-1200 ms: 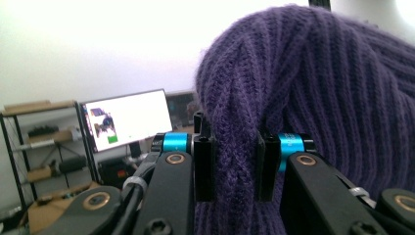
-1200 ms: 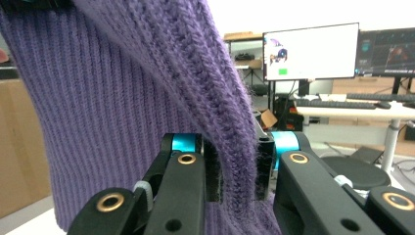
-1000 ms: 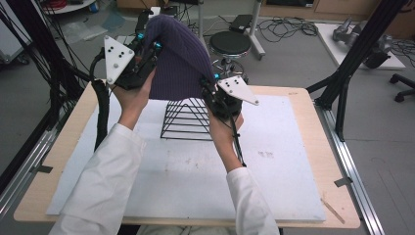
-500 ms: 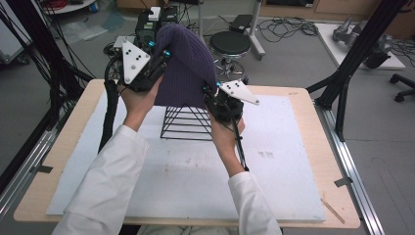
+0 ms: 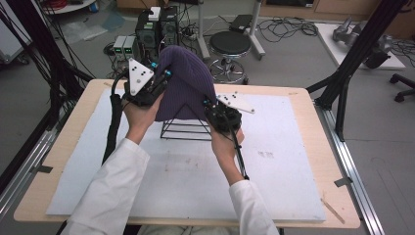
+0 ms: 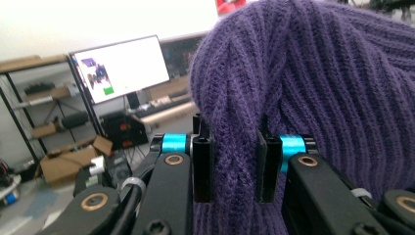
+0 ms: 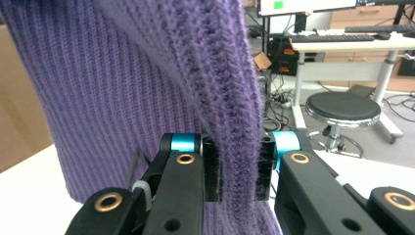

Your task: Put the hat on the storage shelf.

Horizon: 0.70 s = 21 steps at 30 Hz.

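Observation:
A purple knitted beanie (image 5: pixel 185 83) drapes over the top of a black wire pyramid frame (image 5: pixel 188 129) on the white mat. My left gripper (image 5: pixel 155 90) is shut on the beanie's left edge; in the left gripper view a fold of the knit (image 6: pixel 235 161) is pinched between the black pads. My right gripper (image 5: pixel 215 108) is shut on the right edge; the right gripper view shows a ribbed fold (image 7: pixel 237 166) squeezed between its pads. The frame's upper part is hidden inside the hat.
The white mat (image 5: pixel 274 166) covers most of the wooden table (image 5: pixel 306 98). Behind the table stand a round black stool (image 5: pixel 230 44) and computer boxes with cables (image 5: pixel 151 29). Black frame posts (image 5: pixel 357 54) rise at both sides.
Both grippers have sunk with the beanie, pulling it further down over the wire frame. More of the frame is covered now.

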Available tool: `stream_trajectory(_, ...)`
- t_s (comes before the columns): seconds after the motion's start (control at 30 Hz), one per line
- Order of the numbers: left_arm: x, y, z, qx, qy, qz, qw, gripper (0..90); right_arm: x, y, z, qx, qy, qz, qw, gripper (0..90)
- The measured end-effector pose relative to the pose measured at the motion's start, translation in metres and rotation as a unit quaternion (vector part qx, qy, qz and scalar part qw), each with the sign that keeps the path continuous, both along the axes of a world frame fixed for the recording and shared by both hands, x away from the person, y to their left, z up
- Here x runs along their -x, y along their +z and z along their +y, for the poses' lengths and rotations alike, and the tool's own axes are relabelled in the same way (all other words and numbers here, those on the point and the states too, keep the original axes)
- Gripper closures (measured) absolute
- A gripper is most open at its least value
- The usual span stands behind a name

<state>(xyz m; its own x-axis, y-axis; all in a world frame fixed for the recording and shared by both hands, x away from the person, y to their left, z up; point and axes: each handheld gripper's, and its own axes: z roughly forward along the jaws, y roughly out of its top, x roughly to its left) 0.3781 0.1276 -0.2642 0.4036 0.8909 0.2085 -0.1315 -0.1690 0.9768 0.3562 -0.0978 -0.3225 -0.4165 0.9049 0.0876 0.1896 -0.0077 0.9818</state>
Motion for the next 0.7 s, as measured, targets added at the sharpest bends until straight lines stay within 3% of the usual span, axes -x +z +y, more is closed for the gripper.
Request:
stream_trajectory(0.07,0.001,-0.002,-0.001,0.001,-0.004,-0.001,1.0000,74.9,0.001,-0.008,0.000,0.000,0.001,0.007,1.0000,80.5)
stream_trajectory(0.23,0.002,-0.015,-0.009,-0.022,0.000,0.007,0.9997,74.9,0.001,-0.018,-0.001,0.010,-0.006,0.022,0.9997,80.5)
stream_trajectory(0.33,0.005,-0.034,-0.008,-0.015,0.009,0.003,0.9998,75.0,0.000,-0.026,-0.004,0.018,-0.009,0.030,0.9993,80.5)
stream_trajectory(0.4,0.005,-0.047,-0.006,-0.013,0.014,0.012,0.9997,75.1,-0.007,-0.034,-0.006,0.031,0.005,0.058,0.9978,80.5)
stream_trajectory(0.5,0.005,-0.063,-0.001,-0.010,0.022,0.024,0.9994,75.1,-0.011,-0.039,-0.007,0.031,0.019,0.076,0.9965,80.5)
stream_trajectory(0.7,0.005,-0.079,0.003,-0.004,0.034,0.041,0.9986,75.2,-0.016,-0.052,0.000,0.045,0.024,0.101,0.9936,80.3)
